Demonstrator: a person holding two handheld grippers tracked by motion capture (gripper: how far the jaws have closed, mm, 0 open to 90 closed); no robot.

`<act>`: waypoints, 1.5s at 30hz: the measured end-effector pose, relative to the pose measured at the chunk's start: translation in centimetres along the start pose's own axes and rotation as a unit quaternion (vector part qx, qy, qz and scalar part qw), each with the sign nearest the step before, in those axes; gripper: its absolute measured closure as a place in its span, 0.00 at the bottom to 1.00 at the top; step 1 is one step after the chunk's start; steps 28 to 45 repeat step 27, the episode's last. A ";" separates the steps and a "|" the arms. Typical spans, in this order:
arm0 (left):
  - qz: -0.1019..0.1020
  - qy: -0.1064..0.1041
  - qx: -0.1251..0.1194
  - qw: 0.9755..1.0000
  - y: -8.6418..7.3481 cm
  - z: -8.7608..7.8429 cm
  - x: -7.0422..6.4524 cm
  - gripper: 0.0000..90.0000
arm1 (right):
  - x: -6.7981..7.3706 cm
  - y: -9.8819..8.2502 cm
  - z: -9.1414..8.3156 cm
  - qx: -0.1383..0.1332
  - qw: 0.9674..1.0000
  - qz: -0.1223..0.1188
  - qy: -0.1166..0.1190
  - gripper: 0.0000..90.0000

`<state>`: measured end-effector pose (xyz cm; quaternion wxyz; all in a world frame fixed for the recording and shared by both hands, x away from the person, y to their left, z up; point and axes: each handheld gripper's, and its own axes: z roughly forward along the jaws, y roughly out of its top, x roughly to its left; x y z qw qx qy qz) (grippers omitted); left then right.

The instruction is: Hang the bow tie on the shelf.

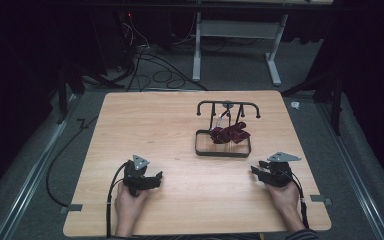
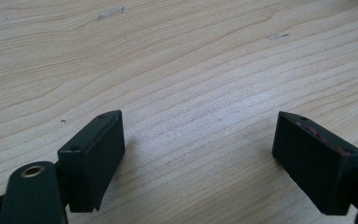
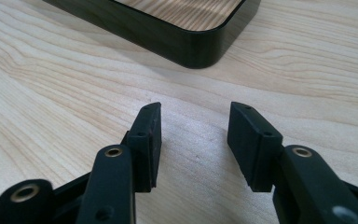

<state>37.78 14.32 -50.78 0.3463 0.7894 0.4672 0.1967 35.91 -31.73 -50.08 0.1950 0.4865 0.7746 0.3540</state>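
The dark red things (image 1: 229, 134) hanging over the black tray (image 1: 223, 152) are too small to identify.

Pale, matt wood-grain table (image 1: 180, 120); smooth, slightly glossy black tray (image 3: 177, 37) wall.

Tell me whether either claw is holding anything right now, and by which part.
Nothing is held. The left claw and right claw both stand open over bare table, apart from the black rack.

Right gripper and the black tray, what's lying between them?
Nothing: the right gripper view shows bare wooden table between the open right gripper and the black tray.
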 end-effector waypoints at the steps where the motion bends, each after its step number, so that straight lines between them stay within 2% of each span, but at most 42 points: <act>1: 0.000 0.000 0.000 1.000 0.0 0.0 0.0 0.19 | 0.1 0.0 0.0 0.000 1.000 -0.002 -0.002 0.61; 6: 0.000 0.000 0.000 1.000 0.0 0.0 0.0 0.19 | 0.6 0.0 0.1 0.006 1.000 -0.028 -0.013 0.53; 8: 0.000 0.000 0.000 1.000 0.0 0.0 0.0 0.19 | 0.5 0.0 0.1 0.006 1.000 -0.021 -0.010 0.50; 11: 0.000 0.000 0.000 1.000 0.0 0.0 0.0 0.19 | 0.6 0.0 0.2 0.007 1.000 -0.027 -0.013 0.48; 18: 0.000 0.000 0.000 1.000 0.0 0.0 0.0 0.19 | 0.6 0.0 0.2 0.008 1.000 -0.023 -0.016 0.45; 45: 0.000 0.000 0.000 1.000 0.0 0.0 0.0 0.19 | 0.6 0.0 0.2 0.008 1.000 -0.024 -0.015 0.44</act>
